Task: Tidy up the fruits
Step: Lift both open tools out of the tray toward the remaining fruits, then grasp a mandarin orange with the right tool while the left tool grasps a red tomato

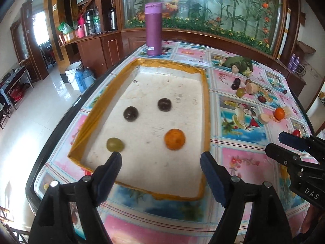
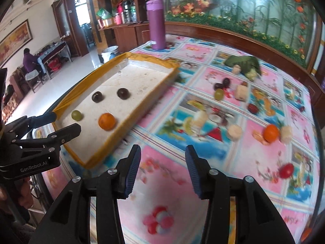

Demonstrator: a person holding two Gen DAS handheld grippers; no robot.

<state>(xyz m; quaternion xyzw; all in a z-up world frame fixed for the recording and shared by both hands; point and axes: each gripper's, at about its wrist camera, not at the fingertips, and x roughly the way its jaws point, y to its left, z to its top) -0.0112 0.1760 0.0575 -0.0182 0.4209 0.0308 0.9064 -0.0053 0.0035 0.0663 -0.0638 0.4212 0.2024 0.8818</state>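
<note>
The tray (image 1: 205, 93), a shallow white box edged in yellow tape, sits on the worktop (image 1: 239, 158) and holds four fruits: two dark plums (image 1: 131, 113), one green grape (image 1: 115, 144) and one orange (image 1: 174, 138). More fruit lies scattered to its right. The left gripper (image 1: 161, 158) and right gripper (image 2: 162, 158) are both released, holding nothing.
</note>
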